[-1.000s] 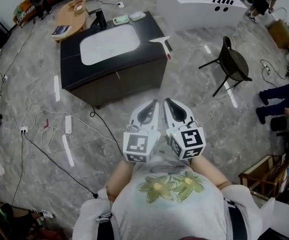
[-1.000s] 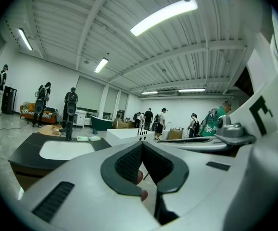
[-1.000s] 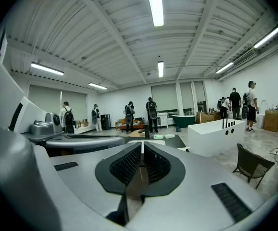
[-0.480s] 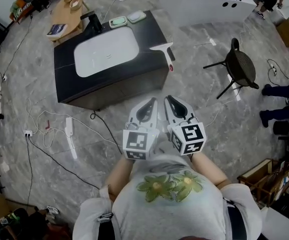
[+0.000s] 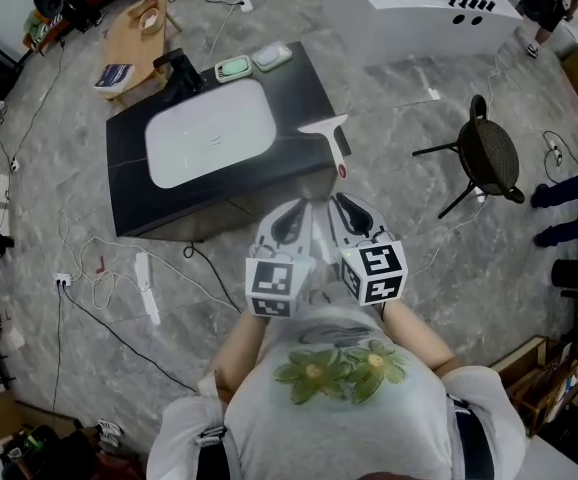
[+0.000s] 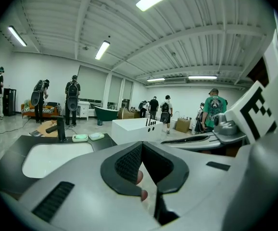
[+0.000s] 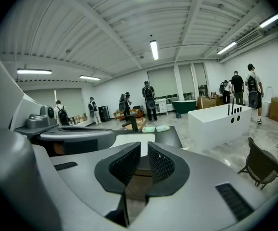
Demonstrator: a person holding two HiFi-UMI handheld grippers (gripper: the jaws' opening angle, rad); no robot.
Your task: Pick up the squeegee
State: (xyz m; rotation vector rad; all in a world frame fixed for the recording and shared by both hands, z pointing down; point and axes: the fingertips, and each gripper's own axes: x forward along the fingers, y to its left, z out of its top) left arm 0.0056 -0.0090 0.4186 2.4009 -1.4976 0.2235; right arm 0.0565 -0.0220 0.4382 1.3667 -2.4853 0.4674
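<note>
Hovering just off the near edge of the counter [image 5: 304, 86], my left claw [image 5: 291, 211] is closed and empty. My right claw [image 5: 343, 204], beside it, is closed and empty too. The squeegee [image 5: 327, 131] lies along the counter's right edge, handle toward the claws.

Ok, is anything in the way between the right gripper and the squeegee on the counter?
Nothing visible. The white squeegee with the red-tipped handle lies uncovered at the right edge of the black counter. The right gripper hangs just short of the counter's near edge, with only air between it and the squeegee.
</note>
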